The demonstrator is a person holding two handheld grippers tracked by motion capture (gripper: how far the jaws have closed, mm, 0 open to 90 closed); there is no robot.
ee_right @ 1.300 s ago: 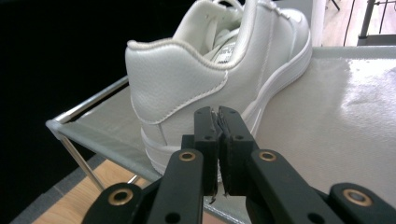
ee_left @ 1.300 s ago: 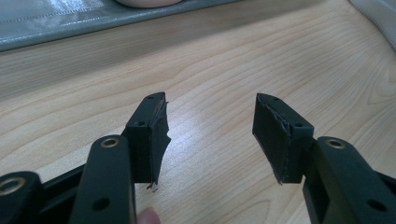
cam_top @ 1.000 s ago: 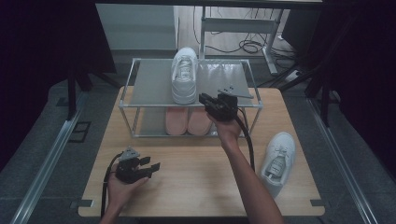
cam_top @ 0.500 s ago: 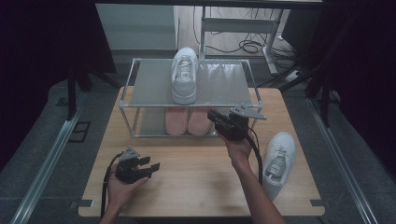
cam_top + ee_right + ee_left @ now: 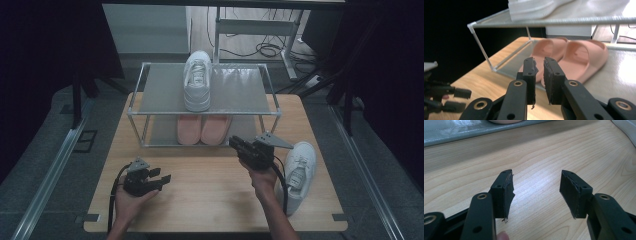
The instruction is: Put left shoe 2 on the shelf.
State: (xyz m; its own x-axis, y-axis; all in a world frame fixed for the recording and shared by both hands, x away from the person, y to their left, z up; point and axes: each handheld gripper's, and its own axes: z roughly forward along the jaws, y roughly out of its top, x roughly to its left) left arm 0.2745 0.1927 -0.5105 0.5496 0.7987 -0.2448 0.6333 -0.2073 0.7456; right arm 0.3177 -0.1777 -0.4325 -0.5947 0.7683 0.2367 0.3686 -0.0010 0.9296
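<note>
Turn the right gripper [image 5: 235, 142], jaws drawn almost together on nothing just in front of the shoe rack [image 5: 160, 90], toward the white sneaker [image 5: 298, 170] lying at the table's right edge, spread the jaws wide and take it by the heel collar rather than the laces. Lift clear of the rack's front rail, set it beside its mate [image 5: 197, 80] on the top shelf with toes the same way, and leave the left gripper [image 5: 165, 178], jaws wide apart and empty, low at the near left. Pale wooden table [image 5: 200, 205], smooth and uncluttered, pink slippers [image 5: 202, 129] on the lower shelf, grey floor and cables beyond, dark on both sides.
</note>
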